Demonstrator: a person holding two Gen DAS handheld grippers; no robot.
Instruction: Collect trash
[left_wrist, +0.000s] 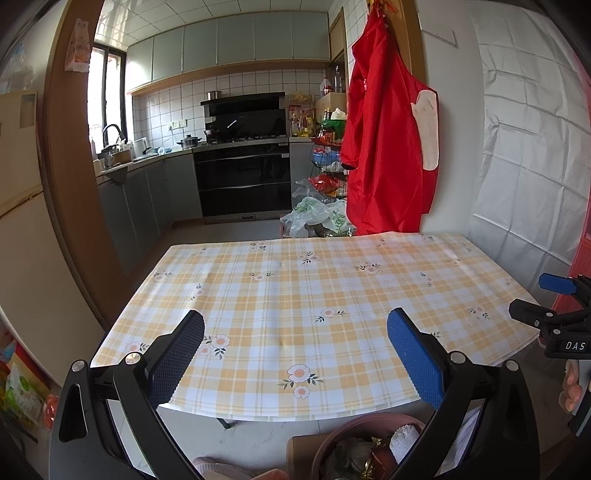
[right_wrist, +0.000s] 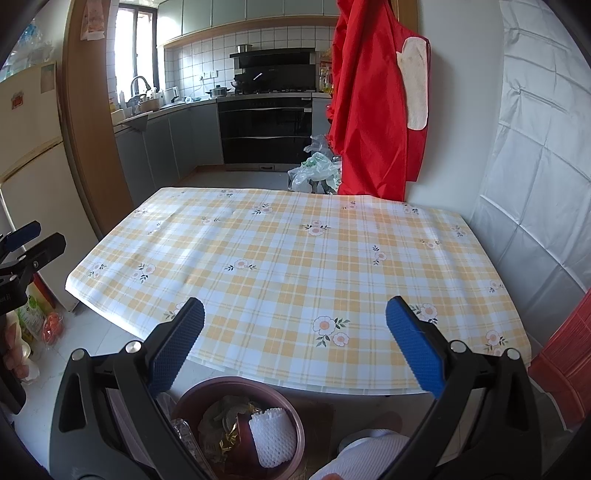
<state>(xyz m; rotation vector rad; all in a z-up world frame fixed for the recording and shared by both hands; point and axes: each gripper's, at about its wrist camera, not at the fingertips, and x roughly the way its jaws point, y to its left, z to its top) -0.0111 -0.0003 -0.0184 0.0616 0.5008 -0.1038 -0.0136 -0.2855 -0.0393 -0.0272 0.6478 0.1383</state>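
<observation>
both grippers, left gripper (left_wrist: 295, 354) and right gripper (right_wrist: 295, 347), hang with jaws apart, holding nothing. trash sits in the round brown plastic bin (right_wrist: 236, 387) near the yellow checked tablecloth (right_wrist: 295, 258); the white foam net (right_wrist: 273, 435) looks light and squishy, so pinching its middle should do.

**Surfaces and Finishes**

The table (right_wrist: 295, 258) wears a smooth, faintly glossy checked cloth. Both tongs, left (left_wrist: 295, 354) and right (right_wrist: 295, 350), have matt black plastic arms, dimpled blue rubbery pads (right_wrist: 413, 347) and shiny metal rivets. The bin (right_wrist: 291, 428) looks smooth plastic; a white foam net (right_wrist: 271, 439) lies inside.
</observation>
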